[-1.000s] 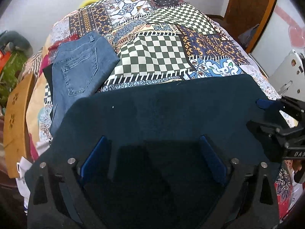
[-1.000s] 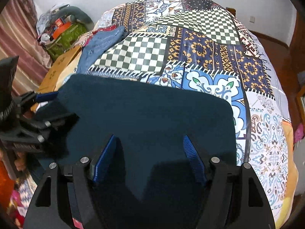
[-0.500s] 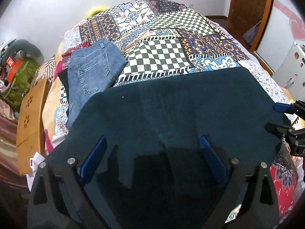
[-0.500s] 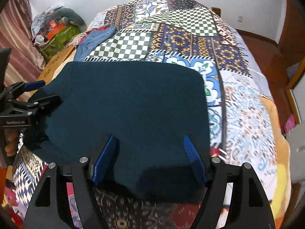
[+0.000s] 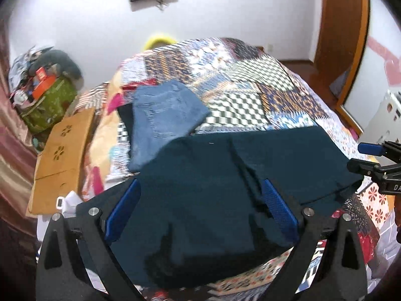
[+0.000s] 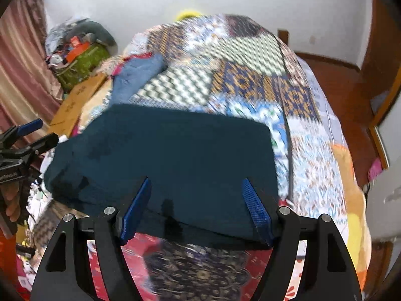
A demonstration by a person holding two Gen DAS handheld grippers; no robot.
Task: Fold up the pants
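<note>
Dark teal pants (image 5: 200, 188) lie folded in a flat rectangle at the near edge of the patchwork bed; they also show in the right wrist view (image 6: 175, 158). My left gripper (image 5: 200, 208) is open and empty above their near left part. My right gripper (image 6: 196, 208) is open and empty above their near right edge. The right gripper shows at the right edge of the left wrist view (image 5: 373, 160). The left gripper shows at the left edge of the right wrist view (image 6: 25, 138).
Folded blue jeans (image 5: 163, 115) lie on the quilt (image 5: 250, 87) behind the teal pants, at the left. A brown cardboard box (image 5: 60, 155) and a green bag (image 5: 47, 105) stand beside the bed on the left. A wooden door (image 5: 343, 37) is at the right.
Both grippers have pulled back and up from the teal pants, so more of the bed and room shows. The pants stay flat on the bed. Both grippers stay open.
</note>
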